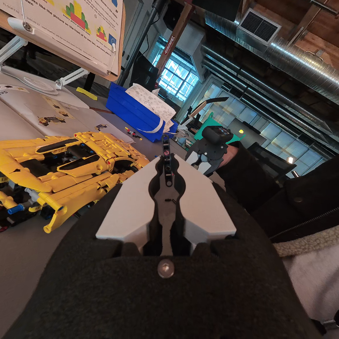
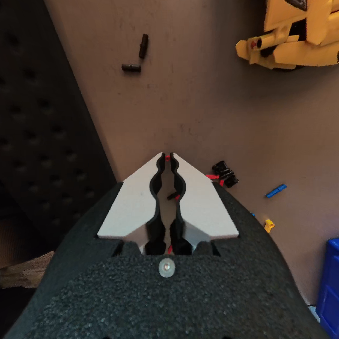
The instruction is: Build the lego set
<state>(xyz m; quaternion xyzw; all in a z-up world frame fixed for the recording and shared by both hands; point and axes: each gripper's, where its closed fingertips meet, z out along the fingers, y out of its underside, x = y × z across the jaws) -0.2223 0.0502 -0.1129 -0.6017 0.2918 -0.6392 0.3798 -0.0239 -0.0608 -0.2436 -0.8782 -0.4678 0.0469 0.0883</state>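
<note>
Beam (image 1: 167, 161), black, thin and holed with a pink-ringed pin, stood clamped in the left hand-held gripper (image 1: 167, 158), while the right hand-held gripper (image 2: 167, 156) pinched a tiny red pin (image 2: 167, 158).

Grey table (image 1: 110, 117), bright windows (image 1: 177, 80), ceiling ducts (image 1: 293, 60).

The yellow lego car (image 1: 69, 170) is running off the left edge of the left wrist view, and in the right wrist view only a blurred corner of it is showing at the top right. The black beam (image 1: 167, 161) is sitting partly buried between the left gripper's fingers (image 1: 132, 200). The red piece (image 2: 167, 158) pinched at the right gripper (image 2: 167, 156) tips is showing too small to identify, and the blue bin (image 2: 330, 286) is getting cut off by the right edge.
</note>
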